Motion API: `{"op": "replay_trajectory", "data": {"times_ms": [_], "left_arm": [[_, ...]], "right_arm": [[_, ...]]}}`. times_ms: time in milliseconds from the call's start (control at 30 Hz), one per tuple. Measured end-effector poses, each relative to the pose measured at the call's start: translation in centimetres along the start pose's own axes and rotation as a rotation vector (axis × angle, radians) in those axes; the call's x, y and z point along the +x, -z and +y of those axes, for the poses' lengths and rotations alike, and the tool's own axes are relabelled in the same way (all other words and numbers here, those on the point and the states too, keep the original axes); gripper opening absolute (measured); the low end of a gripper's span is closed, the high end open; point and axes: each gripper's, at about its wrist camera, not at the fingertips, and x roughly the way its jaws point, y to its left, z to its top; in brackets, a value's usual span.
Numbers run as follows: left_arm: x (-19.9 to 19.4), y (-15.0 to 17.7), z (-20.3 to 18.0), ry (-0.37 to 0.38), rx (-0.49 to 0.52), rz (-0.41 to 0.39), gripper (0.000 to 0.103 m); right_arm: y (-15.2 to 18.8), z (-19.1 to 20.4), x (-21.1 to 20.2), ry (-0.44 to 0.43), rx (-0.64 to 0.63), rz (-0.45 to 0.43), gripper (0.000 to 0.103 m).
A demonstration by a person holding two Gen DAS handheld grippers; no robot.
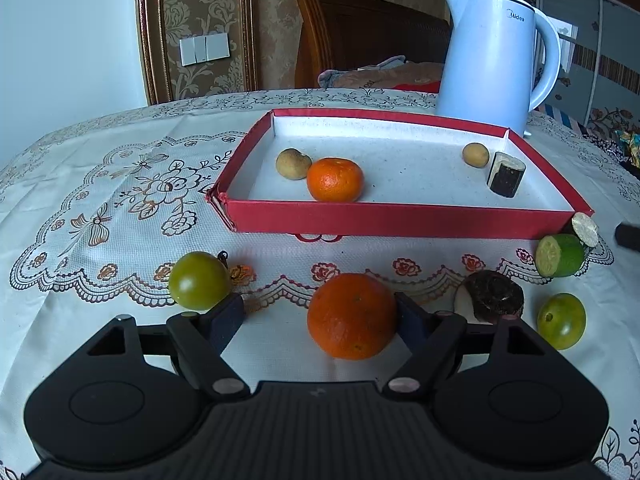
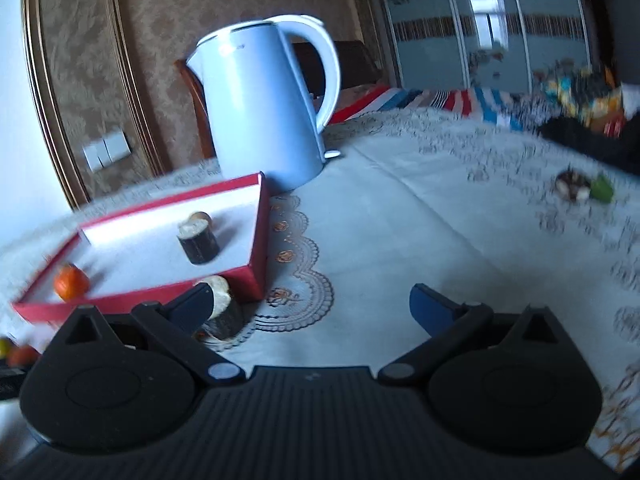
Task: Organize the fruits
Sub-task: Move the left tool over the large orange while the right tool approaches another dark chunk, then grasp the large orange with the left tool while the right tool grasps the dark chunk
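Between the spread fingers of the left tool (image 1: 320, 316) sits an orange (image 1: 351, 316), nearer the right finger, unclamped. Beyond it lies the red tray (image 1: 400, 218). The right tool (image 2: 312, 304) gapes empty.

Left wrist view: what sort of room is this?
Probably a bedroom or living area in a home, not a lab. A wooden headboard with bedding stands behind the table, patterned wallpaper covers the wall, and an electric kettle sits on the lace tablecloth beside a red tray of fruit.
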Motion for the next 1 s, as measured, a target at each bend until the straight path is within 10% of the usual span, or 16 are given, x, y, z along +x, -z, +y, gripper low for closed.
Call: {"op": "replay_trajectory", "data": {"times_ms": [400, 833, 1000], "left_arm": [[0.0, 0.0, 0.0, -0.001, 0.001, 0.000, 0.080], [0.0, 0.0, 0.0, -0.001, 0.001, 0.000, 0.080], [0.1, 0.0, 0.0, -0.001, 0.002, 0.000, 0.080]], "right_arm": [[-0.4, 4.4, 2.8, 0.079, -0.284, 0.099, 0.090], [-0.9, 4.5, 4.0, -0.031, -0.199, 0.123, 0.087], [-1.2, 4.4, 4.5, -0.065, -0.164, 0.123, 0.063]]}}
